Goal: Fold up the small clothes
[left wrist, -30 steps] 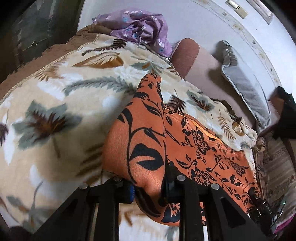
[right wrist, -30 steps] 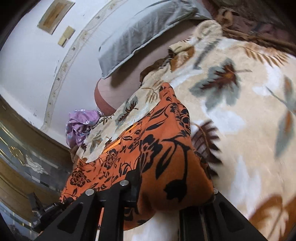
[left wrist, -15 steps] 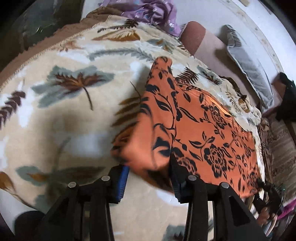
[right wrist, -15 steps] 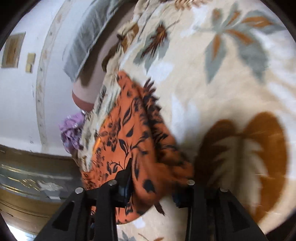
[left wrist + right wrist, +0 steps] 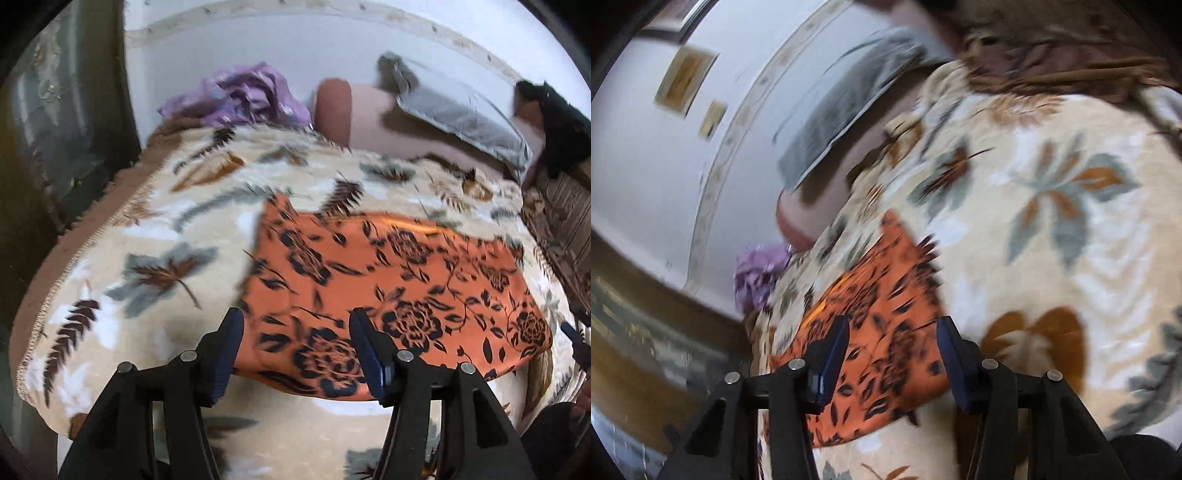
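Orange black-flowered garment (image 5: 391, 280), folded flat

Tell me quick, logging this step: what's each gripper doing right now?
Left gripper: open, holding nothing, over the orange floral garment.
Right gripper: open, holding nothing, over the same garment.

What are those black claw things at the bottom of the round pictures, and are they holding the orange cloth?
They are grabbing tools a person holds, one per hand, each with two fingers and a camera looking along them. That makes the pictures round. One picture comes from the left gripper, the other from the right gripper. Both are open and hold nothing. The orange floral garment lies flat on a cream leaf-print blanket covering a bed. Further back are a crumpled purple cloth and a grey pillow.
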`<state>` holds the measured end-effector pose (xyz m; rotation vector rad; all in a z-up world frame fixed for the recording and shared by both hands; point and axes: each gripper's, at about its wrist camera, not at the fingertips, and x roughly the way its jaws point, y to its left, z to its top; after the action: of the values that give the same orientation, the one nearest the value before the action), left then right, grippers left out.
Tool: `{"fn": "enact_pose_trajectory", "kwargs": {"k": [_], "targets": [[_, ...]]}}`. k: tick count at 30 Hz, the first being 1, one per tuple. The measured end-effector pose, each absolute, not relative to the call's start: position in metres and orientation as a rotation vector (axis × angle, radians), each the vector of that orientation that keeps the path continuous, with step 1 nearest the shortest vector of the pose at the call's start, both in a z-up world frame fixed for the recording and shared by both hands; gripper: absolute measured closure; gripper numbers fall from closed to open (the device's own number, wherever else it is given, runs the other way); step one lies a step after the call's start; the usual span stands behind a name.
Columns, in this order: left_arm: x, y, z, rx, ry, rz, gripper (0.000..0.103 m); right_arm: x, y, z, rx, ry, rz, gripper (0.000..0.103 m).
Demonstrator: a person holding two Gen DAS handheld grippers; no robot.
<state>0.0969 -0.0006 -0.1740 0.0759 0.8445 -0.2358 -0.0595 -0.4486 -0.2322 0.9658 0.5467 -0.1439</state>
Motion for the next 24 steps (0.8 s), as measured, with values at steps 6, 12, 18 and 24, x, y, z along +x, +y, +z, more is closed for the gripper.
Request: {"fn": "enact_pose_trajectory", "kwargs": {"k": [6,12,18,24], "targets": [[0.122,-0.006,-0.231,0.112,1.018,-0.131,0.038,-0.026,-0.443,-0.283,0.942,0.816,-0.224,0.053],[0.122,0.003,-0.232,0.102,1.031,-0.155,0.038,-0.018,-0.447,-0.263,0.893,0.784,-0.238,0.063],[0.129,-0.016,-0.201,0.154,0.9,-0.199,0.032,0.039,-0.451,-0.237,0.821,0.735,-0.199,0.062],[0.167,-0.011,-0.249,0.179,1.062,-0.053,0.032,0.117,-0.473,-0.273,0.841,0.849,-0.245,0.062]]}}
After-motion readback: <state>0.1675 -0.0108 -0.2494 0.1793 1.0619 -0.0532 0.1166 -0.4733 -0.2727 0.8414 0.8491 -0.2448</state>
